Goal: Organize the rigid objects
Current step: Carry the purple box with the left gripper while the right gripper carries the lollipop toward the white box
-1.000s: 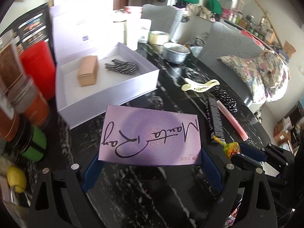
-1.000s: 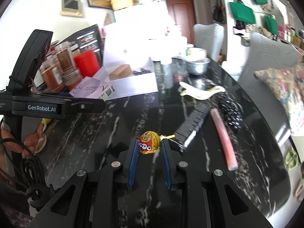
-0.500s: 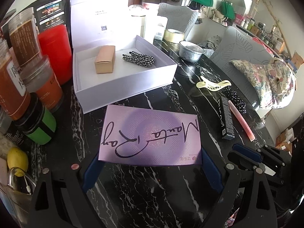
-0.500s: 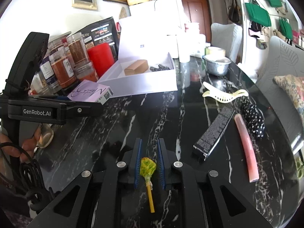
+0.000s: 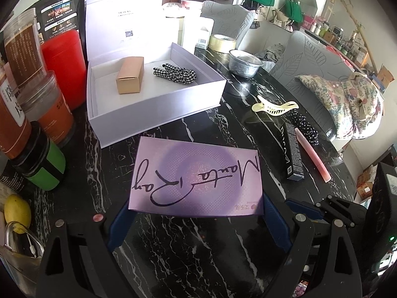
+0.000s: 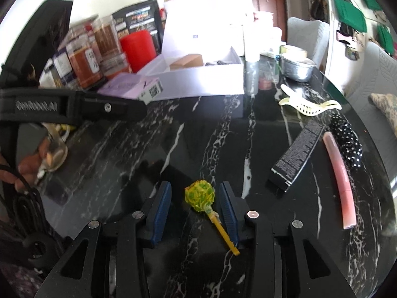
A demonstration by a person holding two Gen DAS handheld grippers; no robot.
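My left gripper [image 5: 196, 206] is shut on a flat purple "Manta Ray" box [image 5: 196, 173] and holds it above the black marble table, short of the open white box [image 5: 158, 104]. That box holds a tan carton [image 5: 130, 78] and a checked scrunchie [image 5: 175, 74]. My right gripper [image 6: 194, 198] is open; a yellow-green lollipop [image 6: 199, 195] lies loose on the table between its fingers. The purple box also shows in the right wrist view [image 6: 131, 88].
A cream hair claw [image 5: 274, 106], a black carton [image 5: 292, 154], a pink tube [image 5: 312, 154] and a dotted scrunchie [image 5: 304, 124] lie on the right. Jars [image 5: 42, 104] and a red canister [image 5: 63, 67] line the left. A metal bowl [image 5: 244, 63] stands behind.
My right gripper has opened and the lollipop now lies loose between its fingers. My left gripper has lifted the purple box higher and nearer the white box.
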